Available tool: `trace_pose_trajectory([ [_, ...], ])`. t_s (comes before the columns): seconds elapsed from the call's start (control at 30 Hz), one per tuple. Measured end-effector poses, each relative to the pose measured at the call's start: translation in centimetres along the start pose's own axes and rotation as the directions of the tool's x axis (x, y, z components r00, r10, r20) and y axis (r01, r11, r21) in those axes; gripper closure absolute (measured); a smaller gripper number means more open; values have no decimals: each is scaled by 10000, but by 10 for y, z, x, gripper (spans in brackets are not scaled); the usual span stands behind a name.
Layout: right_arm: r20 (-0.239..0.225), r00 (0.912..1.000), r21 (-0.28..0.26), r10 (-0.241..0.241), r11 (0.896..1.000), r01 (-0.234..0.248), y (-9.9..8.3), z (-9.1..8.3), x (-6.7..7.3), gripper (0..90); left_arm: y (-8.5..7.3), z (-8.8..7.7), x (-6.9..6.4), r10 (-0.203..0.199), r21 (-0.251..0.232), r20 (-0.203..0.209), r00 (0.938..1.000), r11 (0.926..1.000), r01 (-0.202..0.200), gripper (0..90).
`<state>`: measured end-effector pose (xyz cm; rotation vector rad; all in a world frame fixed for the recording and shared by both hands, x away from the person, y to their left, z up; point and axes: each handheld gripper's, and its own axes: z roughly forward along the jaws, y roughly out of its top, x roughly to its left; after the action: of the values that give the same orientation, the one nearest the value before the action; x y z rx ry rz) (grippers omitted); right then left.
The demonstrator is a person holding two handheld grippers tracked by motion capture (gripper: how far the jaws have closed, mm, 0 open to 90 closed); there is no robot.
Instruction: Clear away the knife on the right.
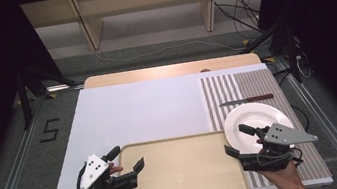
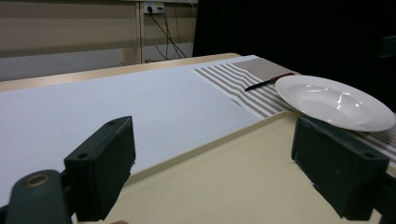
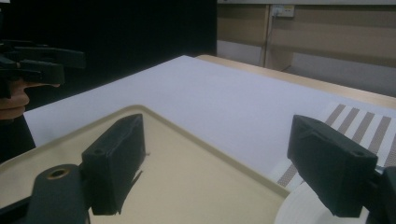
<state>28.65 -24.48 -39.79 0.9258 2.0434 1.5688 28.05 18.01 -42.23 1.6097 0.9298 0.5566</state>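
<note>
At the near edge: the tray [image 1: 178, 174] lies flat and bare, with the left gripper [image 1: 126, 159] over its left rim and the right gripper [image 1: 236, 140] at its right rim.
Jaws: both pairs stand wide apart with nothing between them (neither presses on the rim).
Done: by the look of it, nothing yet; the tray is unloaded and ungripped.
Left: likely taking hold of the tray, or loading the plate [image 1: 256, 122] and the knife [image 1: 246, 99].
Edges: the plate touches or slightly overlaps the tray's right rim, on the striped mat [image 1: 256, 84].
Open room: the white board [image 1: 138, 111] beyond the tray is free.
</note>
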Motion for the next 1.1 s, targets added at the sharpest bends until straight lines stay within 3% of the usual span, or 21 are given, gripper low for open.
trace_pose_trajectory([
  [0.4, 263, 9996, -41, -117, 9999, 118, 2, 1, -7, 202, 0, 1, 0, -32, 16, -34, 10000, 10000, 32, 133],
  [0.53, 739, 9932, 91, -902, 9959, 897, 6, 4, -11, 202, 1, 2, 0, -38, -6, -11, 10000, 10000, 38, 133],
  [0.67, 904, 9908, 209, -1002, 9949, 988, 7, 6, -16, 205, -1, 1, -1, 47, 56, 34, 10000, 10000, -47, 130],
  [0.87, 1355, 9815, 616, -1354, 9899, 1281, 9, 15, -35, 214, -1, 0, 0, -75, 4, 41, 10000, 10000, 75, 129],
  [0.9, 1571, 9762, 755, -1493, 9874, 1389, 8, 18, -44, 214, -1, 0, 0, -61, 2, 26, 10000, 10000, 61, 128],
  [1.1, 2037, 9705, 997, -1286, 9889, 1101, 5, 28, -64, 225, -1, 2, -1, -38, 54, 62, 10000, 10000, 38, 129],
])
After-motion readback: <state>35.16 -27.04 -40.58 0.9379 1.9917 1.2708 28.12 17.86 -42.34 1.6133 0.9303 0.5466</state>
